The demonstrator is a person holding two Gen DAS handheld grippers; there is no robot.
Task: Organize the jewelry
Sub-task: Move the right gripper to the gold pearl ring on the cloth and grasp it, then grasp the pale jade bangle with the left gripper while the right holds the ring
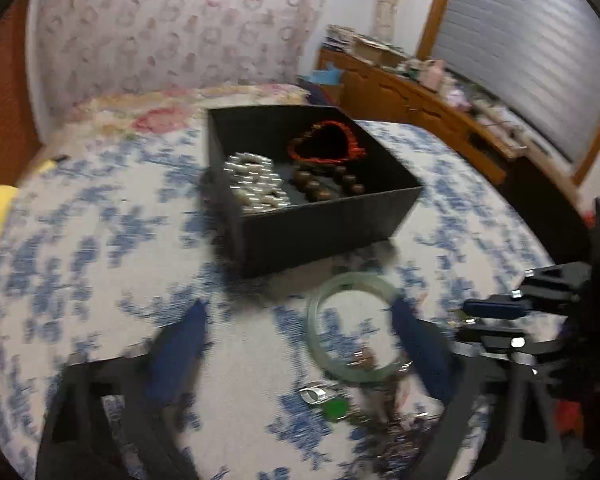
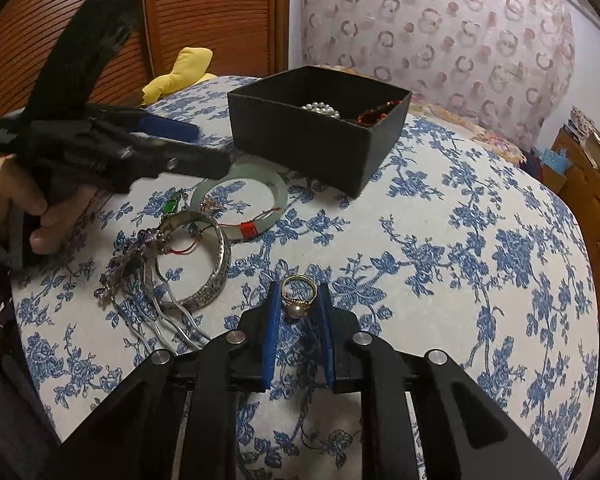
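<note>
A black box (image 1: 324, 224) (image 2: 312, 140) stands on the blue-flowered bedspread and holds a pearl bracelet (image 1: 256, 184), a red bead bracelet (image 1: 328, 142) and brown beads (image 1: 328, 180). My left gripper (image 1: 296, 312) is open, hovering over a pale green jade bangle (image 1: 320, 320) (image 2: 276, 196); it also shows in the right wrist view (image 2: 204, 144). My right gripper (image 2: 298, 292) is shut on a gold ring (image 2: 298, 294) with a bead, just above the spread. A silver bangle (image 2: 216, 280), a green pendant (image 2: 170, 206) and a purple brooch (image 2: 128, 264) lie in a pile.
A yellow cloth (image 2: 180, 72) lies at the bed's far edge by a wooden slatted door (image 2: 204, 12). A cluttered wooden dresser (image 1: 432, 92) runs along the window wall. Patterned pillows (image 2: 440, 28) stand behind the box.
</note>
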